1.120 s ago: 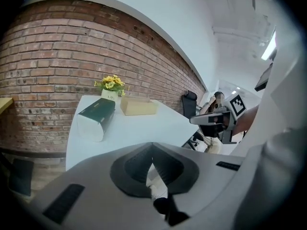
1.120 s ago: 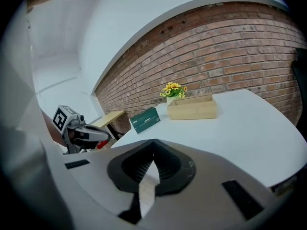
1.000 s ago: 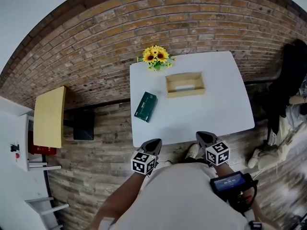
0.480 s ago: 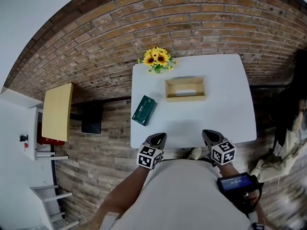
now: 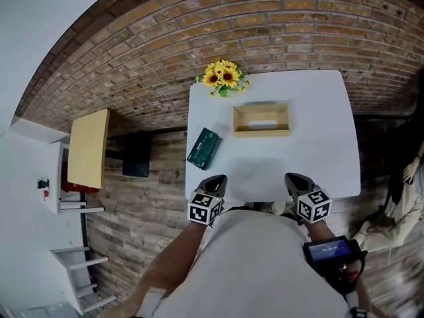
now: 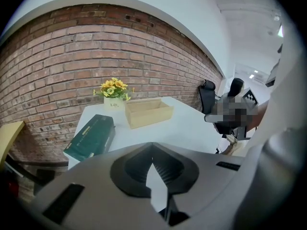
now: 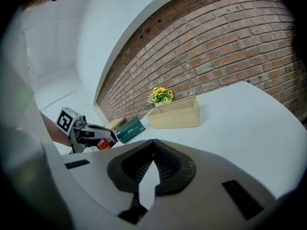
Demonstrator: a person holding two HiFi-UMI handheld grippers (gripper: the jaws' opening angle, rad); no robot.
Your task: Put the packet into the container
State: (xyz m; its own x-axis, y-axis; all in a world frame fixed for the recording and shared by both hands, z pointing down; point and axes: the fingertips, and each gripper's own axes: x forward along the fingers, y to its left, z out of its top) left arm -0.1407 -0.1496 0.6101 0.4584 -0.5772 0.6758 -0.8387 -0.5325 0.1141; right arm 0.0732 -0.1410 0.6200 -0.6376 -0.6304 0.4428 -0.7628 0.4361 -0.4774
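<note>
Both my grippers are empty. Left gripper [image 5: 213, 181] has its jaws together, right gripper [image 5: 297, 179] too, both at the near edge of the white worktop [image 5: 318, 151]. I see the packet [image 5: 203, 148], a dark green flat carton, lying flat by the worktop's left edge. The container [image 5: 262, 120], an open pale wooden box, sits apart from it, near the yellow flowers [image 5: 224, 78].

Sunflower pot [image 5: 224, 79] against brick wall [image 5: 278, 25]
</note>
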